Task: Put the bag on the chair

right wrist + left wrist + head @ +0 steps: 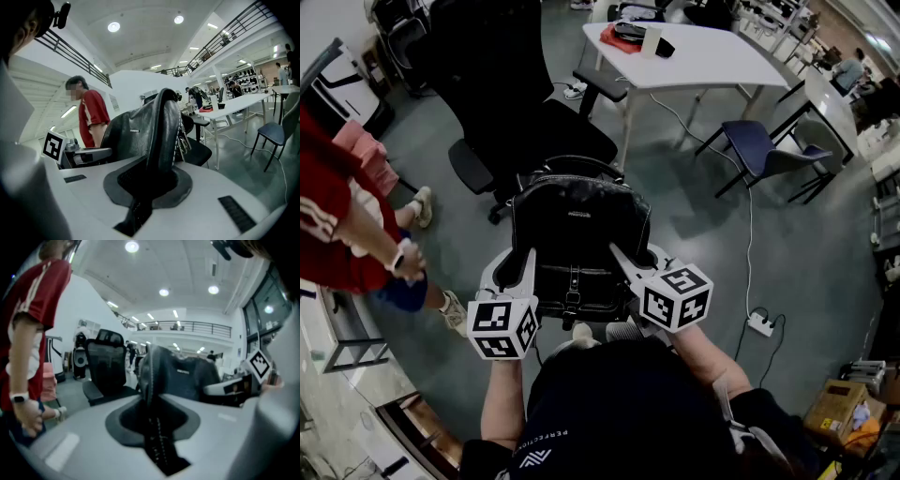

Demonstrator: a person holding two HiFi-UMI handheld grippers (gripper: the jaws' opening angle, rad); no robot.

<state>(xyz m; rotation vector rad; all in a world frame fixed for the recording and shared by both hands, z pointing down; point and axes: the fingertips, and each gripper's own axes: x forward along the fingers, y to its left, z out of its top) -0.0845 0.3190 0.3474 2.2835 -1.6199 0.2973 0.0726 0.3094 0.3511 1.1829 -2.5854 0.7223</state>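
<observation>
Holding black bag (579, 220) up between both claws, upright, off floor. Clamped on bag's left seam with left gripper (526, 270); clamped on bag's right edge with right gripper (624, 262), just below metal pulls (185, 137). Black office chair (525, 112) straight ahead of claws, beyond bag. Person in red (337, 216) left of left gripper. White table (694, 56) ahead, right of right gripper.

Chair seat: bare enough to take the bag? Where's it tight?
The seat looks bare between its two armrests, just beyond the bag. Grey floor right of the bag, toward the blue chair, is open too. Tight on the left: a person in red stands close.
</observation>
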